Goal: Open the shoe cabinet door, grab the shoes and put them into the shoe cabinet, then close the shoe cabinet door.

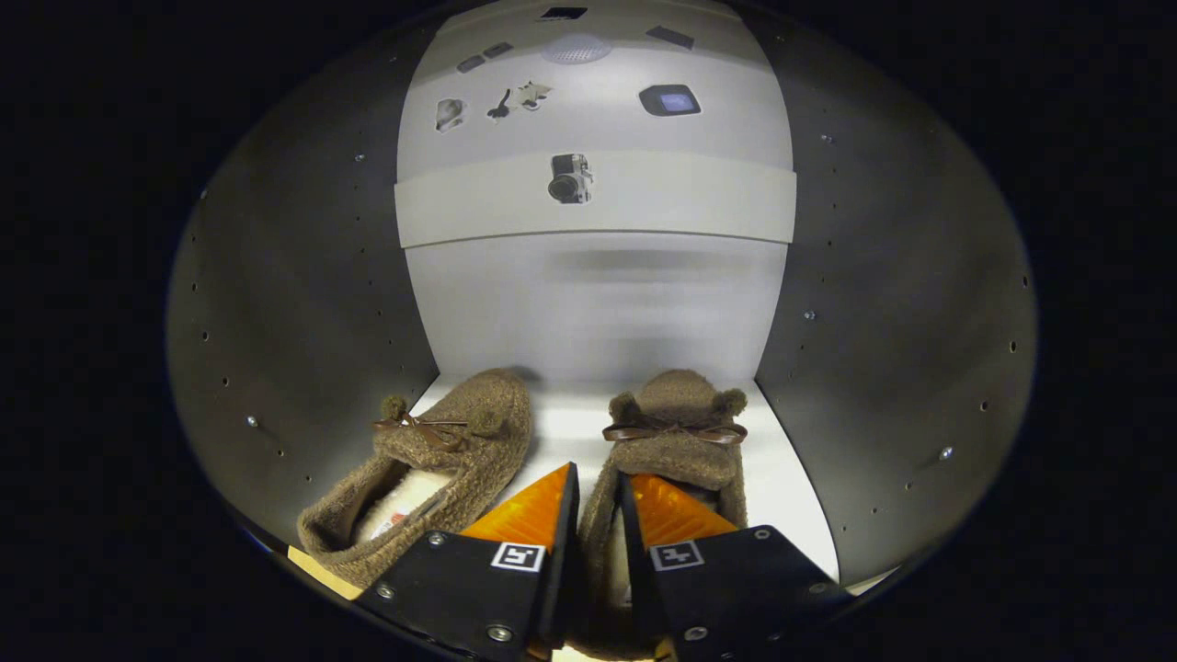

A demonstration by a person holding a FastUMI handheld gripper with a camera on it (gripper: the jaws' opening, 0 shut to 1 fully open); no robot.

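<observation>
While both slippers sit on the cabinet (303,322) shelf, we see our gripper (598,487) clenched on the right slipper's (678,432) side wall; the left slipper (455,450) lies just beside.

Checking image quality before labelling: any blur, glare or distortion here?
Gripper view: fisheye bows the cabinet walls; back panel smeared by a soft blur; shelf floor glares pale; both slippers sharp; hand-held gripper pinches the right slipper's side wall.
</observation>
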